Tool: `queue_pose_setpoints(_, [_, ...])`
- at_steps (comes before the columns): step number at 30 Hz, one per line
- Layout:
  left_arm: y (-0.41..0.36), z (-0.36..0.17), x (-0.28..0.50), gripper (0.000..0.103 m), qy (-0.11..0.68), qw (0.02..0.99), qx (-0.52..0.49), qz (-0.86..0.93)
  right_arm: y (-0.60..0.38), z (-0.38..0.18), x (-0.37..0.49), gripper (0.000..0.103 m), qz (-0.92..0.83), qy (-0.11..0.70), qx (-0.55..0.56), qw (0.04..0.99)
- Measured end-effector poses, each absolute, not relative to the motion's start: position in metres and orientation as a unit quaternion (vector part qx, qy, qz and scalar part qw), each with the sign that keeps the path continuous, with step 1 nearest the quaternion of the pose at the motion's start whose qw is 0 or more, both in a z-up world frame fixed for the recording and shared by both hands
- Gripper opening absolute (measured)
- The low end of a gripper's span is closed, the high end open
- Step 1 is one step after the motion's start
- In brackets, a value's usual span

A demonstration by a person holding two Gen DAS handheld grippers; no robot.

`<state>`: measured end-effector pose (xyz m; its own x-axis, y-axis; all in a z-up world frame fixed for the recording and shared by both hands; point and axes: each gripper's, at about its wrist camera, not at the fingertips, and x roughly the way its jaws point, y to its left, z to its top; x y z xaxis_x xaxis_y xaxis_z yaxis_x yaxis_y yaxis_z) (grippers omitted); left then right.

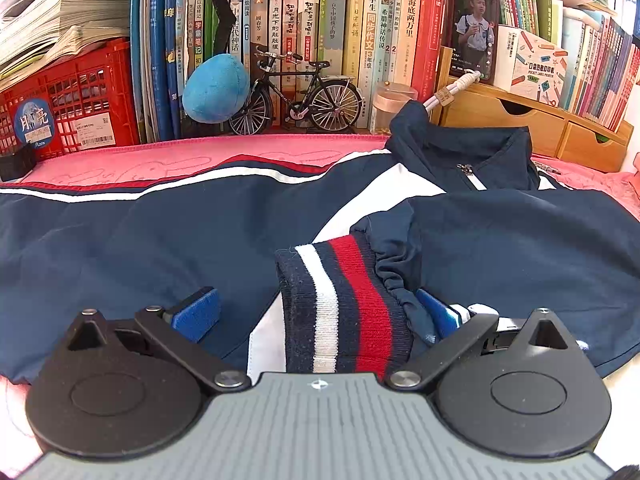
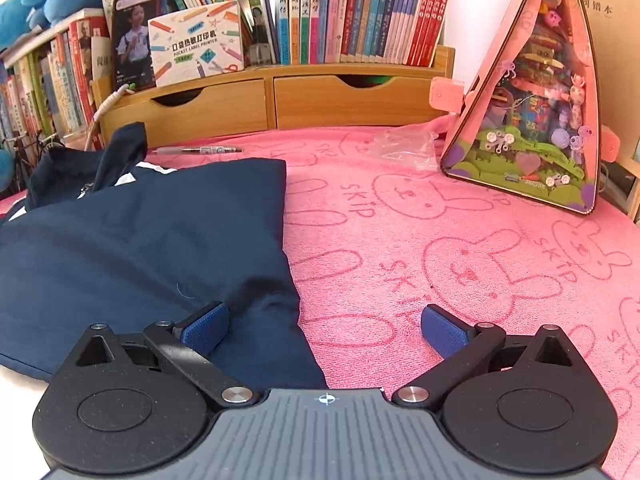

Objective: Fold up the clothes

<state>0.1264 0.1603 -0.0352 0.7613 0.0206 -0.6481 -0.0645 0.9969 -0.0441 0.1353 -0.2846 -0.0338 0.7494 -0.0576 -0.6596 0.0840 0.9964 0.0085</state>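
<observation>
Blue-padded fingers of my left gripper (image 1: 316, 312) stand wide apart, one on each side of a striped knit cuff (image 1: 344, 308). Its navy, white and red ribs run between the pads, the right pad tucked just under the gathered sleeve fabric; I cannot tell whether either pad actually presses the cuff, so nothing is gripped yet. Beyond the cuff the navy and white jacket (image 1: 160, 232) lies spread across a pink towel (image 1: 140, 156), collar (image 1: 460, 148) and zip towards the bookshelf (image 1: 320, 20).

My right gripper (image 2: 324, 328) is equally wide open and holds nothing. Its left pad rests over the jacket's folded navy edge (image 2: 276, 300); its right pad hovers above bare towel.

To do this step well, I judge I should close the left fingers squarely across the thick ribbing, not the slippery shell, and carry the sleeve flat while the right side steadies that edge.
</observation>
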Motion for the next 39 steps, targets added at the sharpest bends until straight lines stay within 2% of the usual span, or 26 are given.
queue_pose_setpoints(3, [0.160, -0.035, 0.127, 0.103, 0.345, 0.938, -0.031, 0.024, -0.272, -0.021, 0.132, 0.103, -0.071, 0.328, 0.004, 0.942])
queue_pose_setpoints(7, [0.160, -0.035, 0.127, 0.103, 0.346, 0.938, -0.029, 0.024, -0.234, 0.003, 0.138, 0.103, 0.007, 0.298, 0.017, 0.954])
queue_pose_setpoints(14, [0.161, -0.035, 0.127, 0.103, 0.346, 0.937, -0.029, 0.026, -0.125, -0.005, 0.177, 0.103, 0.199, 0.321, 0.025, 0.926])
queue_pose_setpoints(18, [0.161, -0.035, 0.127, 0.103, 0.346, 0.937, -0.028, 0.026, -0.088, -0.020, 0.191, 0.103, 0.214, 0.346, -0.016, 0.913])
queue_pose_setpoints(21, [0.161, -0.034, 0.127, 0.103, 0.346, 0.938, -0.029, 0.024, -0.103, -0.031, 0.200, 0.103, 0.158, 0.351, -0.052, 0.921])
queue_pose_setpoints(31, [0.161, -0.034, 0.126, 0.103, 0.345, 0.938, -0.031, 0.020, -0.243, -0.036, 0.245, 0.103, -0.074, 0.351, 0.027, 0.933])
queue_pose_setpoints(36, [0.161, -0.035, 0.126, 0.103, 0.345, 0.938, -0.031, 0.024, -0.244, -0.035, 0.232, 0.103, -0.097, 0.343, 0.030, 0.934])
queue_pose_setpoints(39, [0.161, -0.035, 0.127, 0.103, 0.346, 0.937, -0.031, 0.025, -0.229, -0.029, 0.213, 0.103, -0.053, 0.320, 0.024, 0.946])
